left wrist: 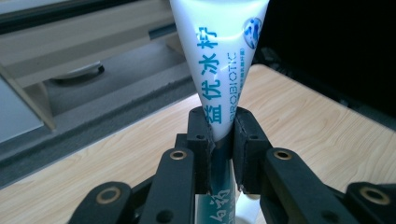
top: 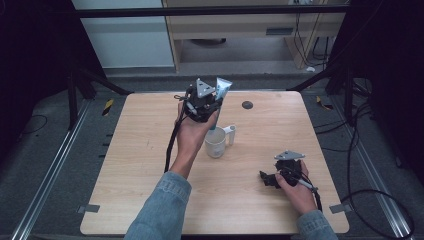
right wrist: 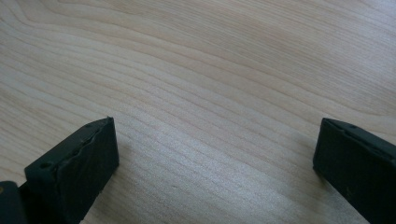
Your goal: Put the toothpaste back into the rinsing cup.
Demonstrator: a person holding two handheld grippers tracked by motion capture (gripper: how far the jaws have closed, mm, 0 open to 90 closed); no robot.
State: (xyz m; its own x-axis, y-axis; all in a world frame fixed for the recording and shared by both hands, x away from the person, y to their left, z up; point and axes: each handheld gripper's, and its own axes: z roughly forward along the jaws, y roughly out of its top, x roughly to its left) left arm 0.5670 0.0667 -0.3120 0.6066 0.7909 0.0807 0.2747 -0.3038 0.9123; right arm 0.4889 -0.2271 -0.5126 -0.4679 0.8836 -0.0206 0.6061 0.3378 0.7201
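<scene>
A white toothpaste tube [top: 222, 88] with teal lettering stands upright above a white mug [top: 217, 142] near the table's middle. My left gripper [top: 206, 102] is shut on the tube. In the left gripper view both jaws clamp the toothpaste tube [left wrist: 219, 60] at its narrow lower part, and its wide crimped end points up. The tube's lower end reaches down toward the mug; I cannot tell whether it touches. My right gripper [top: 269, 178] rests low over the table at the front right. In the right gripper view its jaws stand wide apart over bare wood, right gripper [right wrist: 215, 149] open.
The wooden table [top: 150, 165] has a small dark round disc [top: 247, 105] near its far edge. Black frame bars and cables surround the table. A cabinet and floor lie beyond the far edge.
</scene>
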